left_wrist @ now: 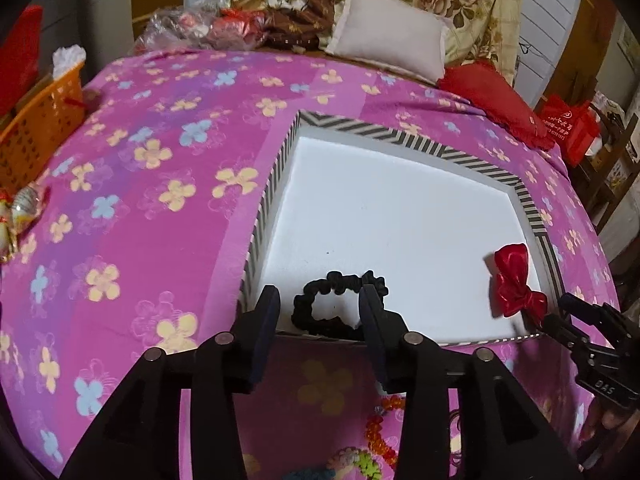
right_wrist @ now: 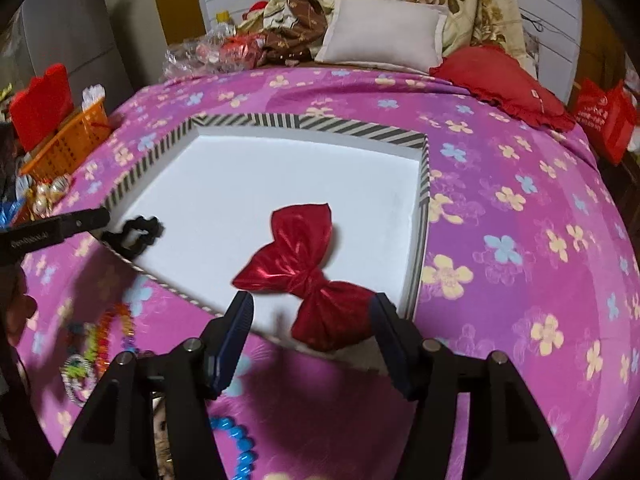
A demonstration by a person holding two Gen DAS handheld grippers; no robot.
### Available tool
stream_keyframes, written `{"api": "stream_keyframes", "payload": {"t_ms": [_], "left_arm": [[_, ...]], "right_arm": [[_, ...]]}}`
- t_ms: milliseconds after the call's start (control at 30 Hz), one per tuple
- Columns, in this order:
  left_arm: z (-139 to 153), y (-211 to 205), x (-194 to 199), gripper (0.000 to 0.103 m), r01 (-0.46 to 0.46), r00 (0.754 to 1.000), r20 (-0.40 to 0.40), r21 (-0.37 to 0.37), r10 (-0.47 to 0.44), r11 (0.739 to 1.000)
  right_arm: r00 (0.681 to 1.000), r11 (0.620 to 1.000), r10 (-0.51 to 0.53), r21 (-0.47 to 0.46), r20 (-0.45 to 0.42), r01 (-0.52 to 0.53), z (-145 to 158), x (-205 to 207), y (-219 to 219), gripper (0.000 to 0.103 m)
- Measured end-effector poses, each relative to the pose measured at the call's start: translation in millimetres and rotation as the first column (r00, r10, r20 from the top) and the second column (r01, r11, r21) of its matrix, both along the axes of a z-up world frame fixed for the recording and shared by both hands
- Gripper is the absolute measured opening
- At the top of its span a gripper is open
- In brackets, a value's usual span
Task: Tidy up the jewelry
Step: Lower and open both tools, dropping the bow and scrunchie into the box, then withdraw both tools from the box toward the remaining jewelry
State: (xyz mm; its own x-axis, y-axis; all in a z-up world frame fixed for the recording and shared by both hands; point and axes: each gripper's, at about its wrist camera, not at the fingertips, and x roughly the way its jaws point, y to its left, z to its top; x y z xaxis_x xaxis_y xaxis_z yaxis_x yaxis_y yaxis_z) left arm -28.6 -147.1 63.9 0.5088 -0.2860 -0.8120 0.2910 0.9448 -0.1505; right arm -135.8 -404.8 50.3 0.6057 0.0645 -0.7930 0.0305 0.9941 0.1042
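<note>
A shallow white box with a black-and-white striped rim (left_wrist: 400, 132) (right_wrist: 320, 122) lies on the pink flowered bedspread. A black scrunchie (left_wrist: 316, 322) (right_wrist: 140, 234) rests inside its near left corner. My left gripper (left_wrist: 320, 312) (right_wrist: 100, 220) is open, its fingers standing either side of the scrunchie without pressing it. A shiny red bow (right_wrist: 300, 264) (left_wrist: 516, 284) lies in the box by its near right corner. My right gripper (right_wrist: 314, 316) (left_wrist: 560, 316) is open around the bow's near end, pads apart from it.
Loose bead strings and hair ties (left_wrist: 376, 432) (right_wrist: 104, 340) and blue beads (right_wrist: 236, 440) lie on the bedspread in front of the box. An orange basket (left_wrist: 36, 136) stands at the left edge; a white pillow (left_wrist: 388, 36) and a red cushion (left_wrist: 492, 96) are behind.
</note>
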Motion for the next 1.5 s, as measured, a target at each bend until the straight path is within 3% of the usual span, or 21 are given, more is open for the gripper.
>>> {"api": "stream_keyframes", "payload": {"t_ms": [300, 1000, 1267, 1500], "left_arm": [[24.0, 9.5, -27.8, 0.035, 0.01, 0.997, 0.073, -0.014, -0.009, 1.0], [22.9, 34.4, -105.1, 0.035, -0.025, 0.994, 0.103, 0.022, 0.023, 0.999], [19.8, 34.1, -128.7, 0.035, 0.001, 0.993, 0.117, 0.058, -0.008, 0.998], [15.2, 37.2, -147.6, 0.035, 0.032, 0.996, 0.087, 0.031, -0.035, 0.999]], "right_arm": [[0.996, 1.0, 0.003, 0.01, 0.091, -0.004, 24.5, -45.4, 18.0, 0.076], [0.997, 1.0, -0.016, 0.004, 0.081, 0.015, 25.2, -113.7, 46.2, 0.077], [0.997, 1.0, 0.004, -0.006, 0.071, -0.003, 23.4, -129.9, 54.0, 0.077], [0.998, 1.0, 0.0, 0.002, 0.061, 0.0, 19.5, -144.0, 51.7, 0.077]]}}
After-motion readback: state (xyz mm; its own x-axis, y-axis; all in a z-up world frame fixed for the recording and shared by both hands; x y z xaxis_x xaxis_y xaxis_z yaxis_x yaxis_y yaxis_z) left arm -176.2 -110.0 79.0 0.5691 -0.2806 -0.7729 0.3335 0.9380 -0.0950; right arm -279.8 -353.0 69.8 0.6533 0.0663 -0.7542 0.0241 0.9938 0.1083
